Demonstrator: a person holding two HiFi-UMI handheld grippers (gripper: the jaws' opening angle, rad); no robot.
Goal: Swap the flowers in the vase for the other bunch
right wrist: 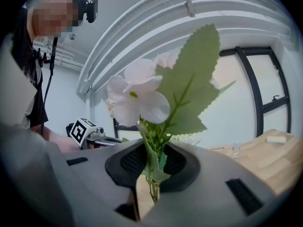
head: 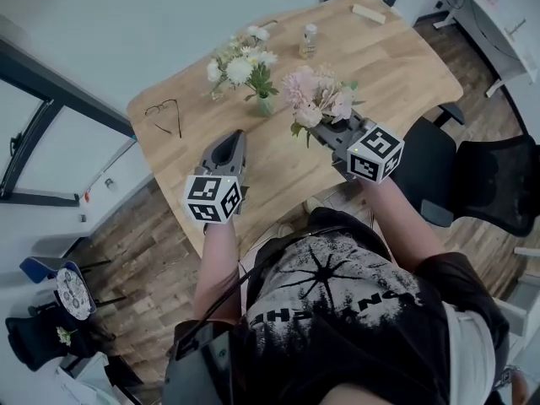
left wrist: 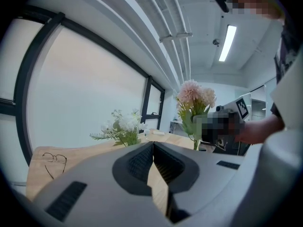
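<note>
Head view: the left gripper (head: 237, 138) is closed and carries nothing. The vase (head: 265, 105) stands on the table (head: 405, 66) just ahead of its fingertips and a little to their right, with the white bunch (head: 240, 64) upright in it, stems vertical. The right gripper (head: 327, 133) is clamped on the pink bunch (head: 318, 98), blooms up. From those fingertips the vase lies ahead and to the left, farther off than from the left ones. Both forearms reach forward over the near table edge, side by side.

Left gripper view: the jaws meet with only bare table showing through the slit. The white bunch rises just past the tips, slightly left. The gripper's own body hides the vase.

Right gripper view: the jaws pinch the green stems, which run upright between the pads, with leaf and blossom towering above.

Likely the empty left gripper pulls the white bunch out, and it must open first.
</note>
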